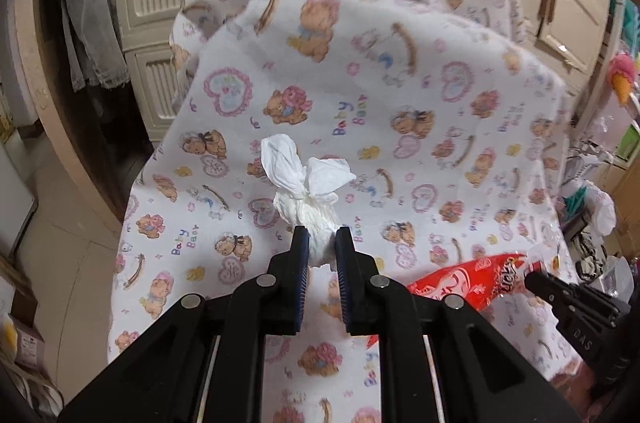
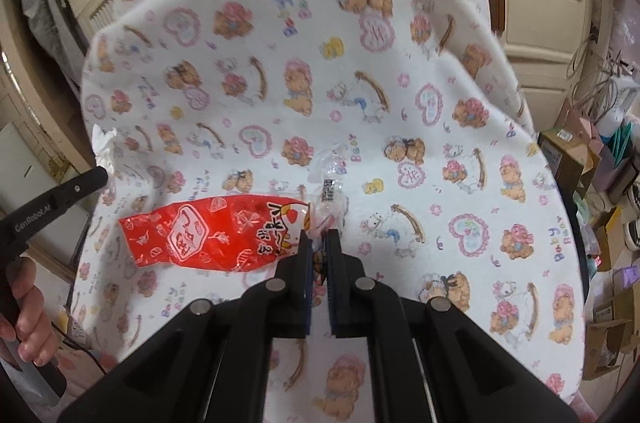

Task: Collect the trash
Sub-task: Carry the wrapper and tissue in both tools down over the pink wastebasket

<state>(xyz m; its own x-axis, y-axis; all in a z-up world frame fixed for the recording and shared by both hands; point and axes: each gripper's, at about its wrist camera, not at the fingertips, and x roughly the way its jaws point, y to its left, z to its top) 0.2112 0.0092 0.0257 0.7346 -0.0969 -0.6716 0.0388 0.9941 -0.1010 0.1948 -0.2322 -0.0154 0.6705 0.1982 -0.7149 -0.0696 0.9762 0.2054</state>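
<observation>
The left gripper (image 1: 322, 237) has its fingers (image 1: 300, 255) clenched on the lower end of a crumpled white tissue (image 1: 308, 183), whose twisted top fans out ahead of the tips, above the cloth (image 1: 400, 95) that covers the surface. The right gripper (image 2: 319, 239) has its fingers (image 2: 304, 259) pressed close together on the clear end of a red snack wrapper (image 2: 208, 231). The red body of the wrapper stretches away to the left of the tips, and its crinkled clear end sticks up just past them. The wrapper carries white Asian characters and a small barcode label; none of it reads clearly. The cloth is white, printed with bears, hearts and the words "Baby Bear". In the right wrist view the left gripper's side reads "GenRobot.AI". Cream cupboard doors (image 2: 536, 3) stand behind the surface, and cardboard boxes (image 2: 608, 335) sit on the floor to the right.
</observation>
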